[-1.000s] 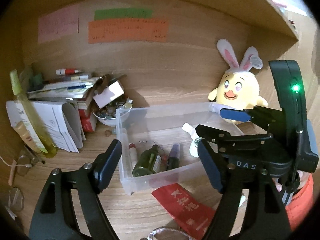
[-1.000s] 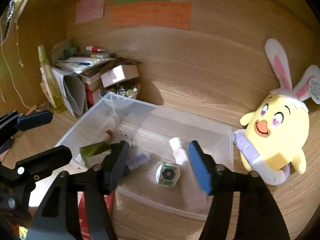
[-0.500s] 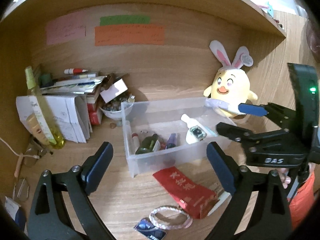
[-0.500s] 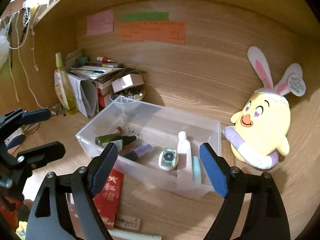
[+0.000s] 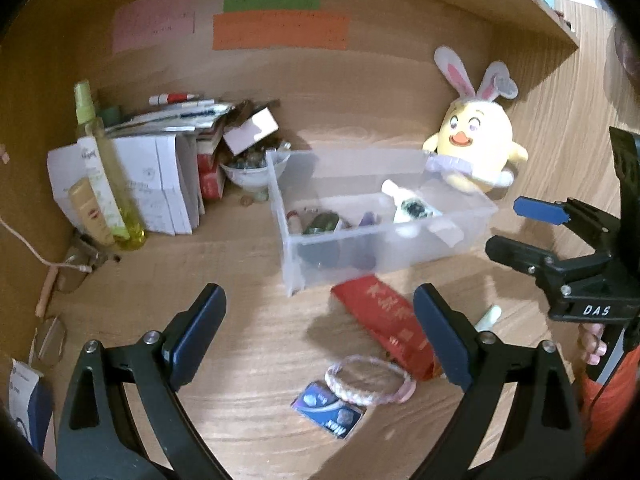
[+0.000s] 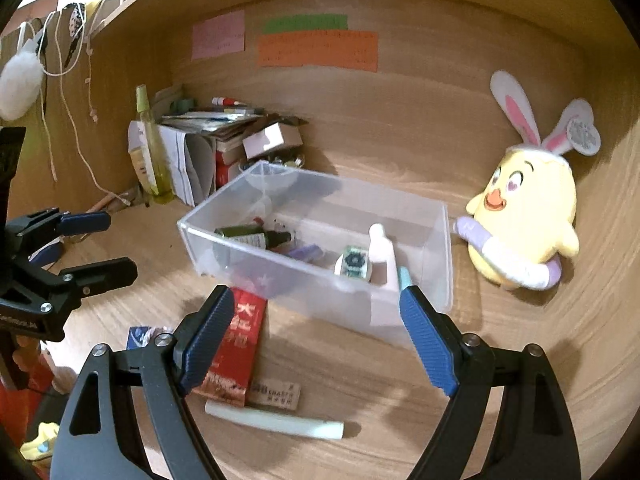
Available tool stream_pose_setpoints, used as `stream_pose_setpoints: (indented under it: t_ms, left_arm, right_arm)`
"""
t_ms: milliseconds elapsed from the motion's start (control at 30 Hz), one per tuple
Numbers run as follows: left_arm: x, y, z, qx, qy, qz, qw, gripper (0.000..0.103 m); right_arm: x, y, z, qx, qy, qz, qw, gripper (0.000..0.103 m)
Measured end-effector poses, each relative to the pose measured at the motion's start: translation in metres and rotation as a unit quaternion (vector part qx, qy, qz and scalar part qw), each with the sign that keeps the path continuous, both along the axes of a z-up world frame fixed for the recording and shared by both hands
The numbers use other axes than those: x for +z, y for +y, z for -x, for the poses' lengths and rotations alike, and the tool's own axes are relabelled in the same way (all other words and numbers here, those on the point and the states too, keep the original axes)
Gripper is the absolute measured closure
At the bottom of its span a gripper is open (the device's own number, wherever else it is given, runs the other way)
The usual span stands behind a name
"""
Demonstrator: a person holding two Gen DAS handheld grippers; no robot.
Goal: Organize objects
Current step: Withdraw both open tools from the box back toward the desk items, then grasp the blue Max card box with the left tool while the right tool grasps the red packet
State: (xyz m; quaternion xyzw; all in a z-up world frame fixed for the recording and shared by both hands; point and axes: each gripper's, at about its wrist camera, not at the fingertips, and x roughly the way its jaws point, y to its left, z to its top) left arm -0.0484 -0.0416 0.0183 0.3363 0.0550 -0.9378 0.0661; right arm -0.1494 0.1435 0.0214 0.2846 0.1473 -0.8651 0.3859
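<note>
Partly done, we judged: bottles [image 6: 256,237] lay in the bin [image 6: 446,248]; packet [image 5: 384,316], bracelet [image 5: 366,378], card [image 5: 328,410] and tube [image 6: 276,420] remained on the bench [image 5: 248,320], both tongs [image 5: 320,332] [image 6: 316,340] open, empty

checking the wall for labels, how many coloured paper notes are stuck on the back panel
3, all on the wooden back panel: a pink paper note at left, a green paper strip beside it, and a long orange paper note just under the green one. None seem hidden.

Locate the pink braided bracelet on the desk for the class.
In the left wrist view the pink braided bracelet lies on the wooden desk, in front of the clear plastic bin, overlapping a small blue card beside the red packet.
</note>
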Motion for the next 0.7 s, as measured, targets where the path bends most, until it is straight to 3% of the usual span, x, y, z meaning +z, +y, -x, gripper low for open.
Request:
stream_pose_setpoints:
  t_ms: [200, 433, 700]
  left_arm:
    - [-0.021, -0.004, -0.008, 0.0, -0.026, -0.001, 0.9996, 0.007]
    - [-0.053, -0.008, -0.017, 0.006, -0.068, -0.027, 0.9973, 0.007]
    - [-0.07, 0.002, -0.025, -0.015, -0.093, -0.03, 0.9951, 0.007]
  right_arm:
    - [-0.015, 0.004, -0.003, -0.005, -0.018, -0.006, 1.0, 0.02]
    - [-0.034, 0.008, 0.0, -0.008, -0.054, -0.009, 0.998, 0.02]
    - [-0.054, -0.008, -0.015, 0.027, -0.088, -0.017, 0.996, 0.02]
